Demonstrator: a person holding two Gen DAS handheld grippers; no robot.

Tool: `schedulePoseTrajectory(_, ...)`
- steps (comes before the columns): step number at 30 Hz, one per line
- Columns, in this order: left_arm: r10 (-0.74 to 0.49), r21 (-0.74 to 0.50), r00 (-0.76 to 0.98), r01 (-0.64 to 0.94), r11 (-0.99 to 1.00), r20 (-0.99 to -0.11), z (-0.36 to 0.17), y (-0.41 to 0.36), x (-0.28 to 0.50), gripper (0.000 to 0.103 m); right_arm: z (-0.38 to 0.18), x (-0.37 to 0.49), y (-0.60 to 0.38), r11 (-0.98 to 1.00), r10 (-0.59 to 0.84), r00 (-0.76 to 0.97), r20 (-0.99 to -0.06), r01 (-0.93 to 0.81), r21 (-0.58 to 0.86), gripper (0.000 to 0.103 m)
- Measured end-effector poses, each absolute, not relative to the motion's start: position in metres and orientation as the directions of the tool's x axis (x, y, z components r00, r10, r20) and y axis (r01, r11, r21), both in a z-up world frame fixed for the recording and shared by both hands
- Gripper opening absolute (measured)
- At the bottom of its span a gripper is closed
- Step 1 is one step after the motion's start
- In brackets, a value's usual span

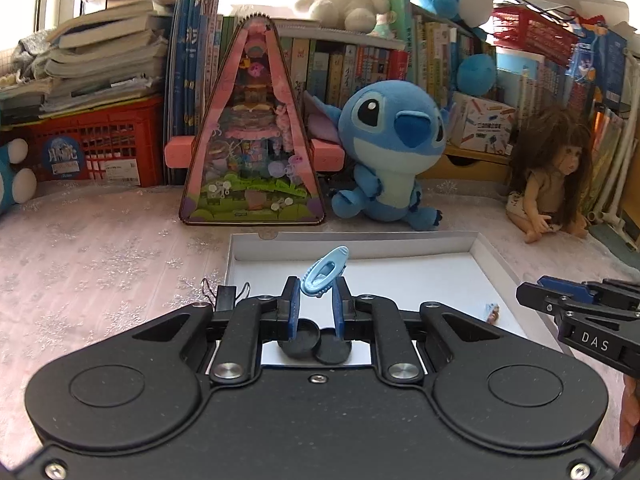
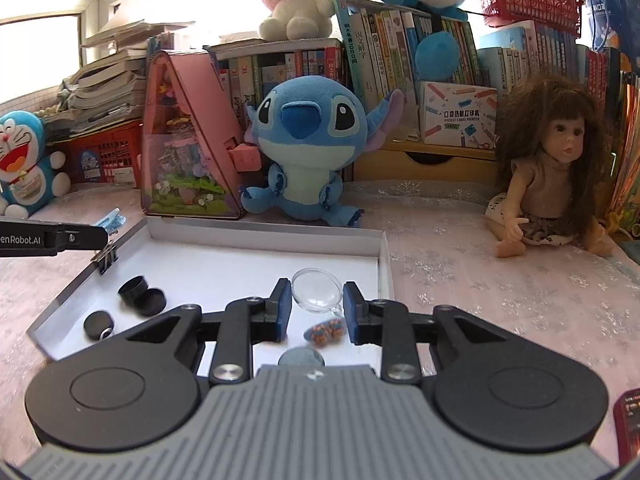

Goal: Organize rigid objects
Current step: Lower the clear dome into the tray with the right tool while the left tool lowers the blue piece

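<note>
My left gripper is shut on a light blue plastic clip and holds it above the white shallow box; the clip also shows in the right wrist view. Below it in the box lie a small black round container and its lid, seen too in the right wrist view. My right gripper is open over the box's right part, its fingers on either side of a clear round lens. A small orange-blue item and a black disc lie in the box.
A black binder clip sits on the box's left rim. Behind the box stand a pink triangular display case, a Stitch plush and a doll. Books and red baskets line the back. A Doraemon plush sits far left.
</note>
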State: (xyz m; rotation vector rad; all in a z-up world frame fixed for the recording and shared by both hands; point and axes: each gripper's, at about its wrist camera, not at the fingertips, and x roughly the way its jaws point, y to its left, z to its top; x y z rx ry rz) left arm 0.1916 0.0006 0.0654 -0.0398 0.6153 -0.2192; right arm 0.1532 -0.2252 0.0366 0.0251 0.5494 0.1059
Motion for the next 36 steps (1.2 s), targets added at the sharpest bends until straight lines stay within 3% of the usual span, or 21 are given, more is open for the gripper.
schedulePoseTrajectory(36, -0.122, -0.04, 0.716, 0.13, 0.991, -0.687, 0.017, -0.013, 0.261, 0.016, -0.001, 0.213, -0.213, 0.998, 0.066, 0.77, -0.634, -0.061, 0.03, 0.033)
